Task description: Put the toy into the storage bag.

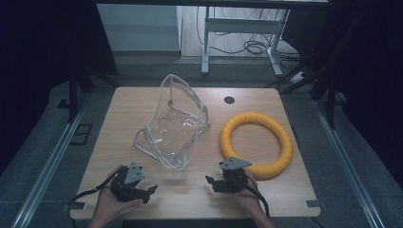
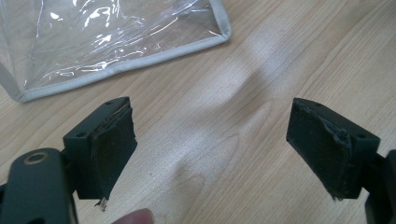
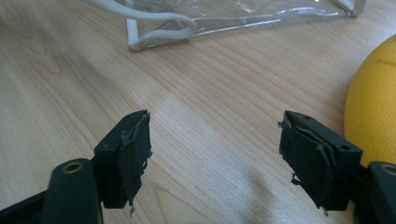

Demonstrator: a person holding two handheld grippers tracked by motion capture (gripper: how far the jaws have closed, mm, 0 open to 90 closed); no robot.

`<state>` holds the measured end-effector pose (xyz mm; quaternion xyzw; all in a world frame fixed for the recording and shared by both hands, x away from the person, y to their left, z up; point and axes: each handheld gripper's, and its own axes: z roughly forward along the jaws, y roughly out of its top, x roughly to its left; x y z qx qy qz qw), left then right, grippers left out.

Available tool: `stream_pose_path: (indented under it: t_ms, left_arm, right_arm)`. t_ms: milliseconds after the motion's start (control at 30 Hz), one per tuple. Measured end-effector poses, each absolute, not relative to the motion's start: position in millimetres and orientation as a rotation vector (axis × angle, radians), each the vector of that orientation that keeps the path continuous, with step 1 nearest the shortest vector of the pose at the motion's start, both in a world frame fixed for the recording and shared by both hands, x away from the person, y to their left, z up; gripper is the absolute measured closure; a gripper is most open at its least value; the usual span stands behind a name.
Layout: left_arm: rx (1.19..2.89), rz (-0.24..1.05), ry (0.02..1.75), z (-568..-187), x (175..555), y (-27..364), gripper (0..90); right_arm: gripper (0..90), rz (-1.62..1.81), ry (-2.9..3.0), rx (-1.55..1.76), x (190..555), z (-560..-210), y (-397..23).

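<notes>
A clear plastic pouch (image 1: 174, 124) with white piping lies open at the middle of the wooden table (image 1: 142, 102). A yellow foam ring (image 1: 256, 144) lies flat to its right. Near the front edge, my left gripper (image 1: 151, 191) rests in a hand, open and empty, short of the pouch. My right gripper (image 1: 209, 182) is also open and empty, just left of the ring's near edge. The left gripper view has the pouch's corner (image 2: 112, 42) ahead of the wide jaws (image 2: 212, 144). In the right gripper view the pouch's edge (image 3: 224, 18) lies ahead and the ring (image 3: 373, 107) at the right.
A round grommet hole (image 1: 229, 99) sits in the table's far side. Behind the table stand a desk frame (image 1: 237, 28) and loose cables (image 1: 256, 46) on the floor. Metal rails (image 1: 52, 156) run along both sides of the table.
</notes>
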<state>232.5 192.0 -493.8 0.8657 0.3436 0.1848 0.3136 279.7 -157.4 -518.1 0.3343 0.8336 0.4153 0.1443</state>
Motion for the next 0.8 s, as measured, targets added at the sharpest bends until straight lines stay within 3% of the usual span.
stream_pose_path:
  t_ms: [800]
  left_arm:
    - [2.261, 0.426, 0.896, -492.2, 230.7, 191.6, 14.8]
  right_arm:
    - [30.7, 1.254, 2.428, 0.898, 274.5, -509.9, -160.4]
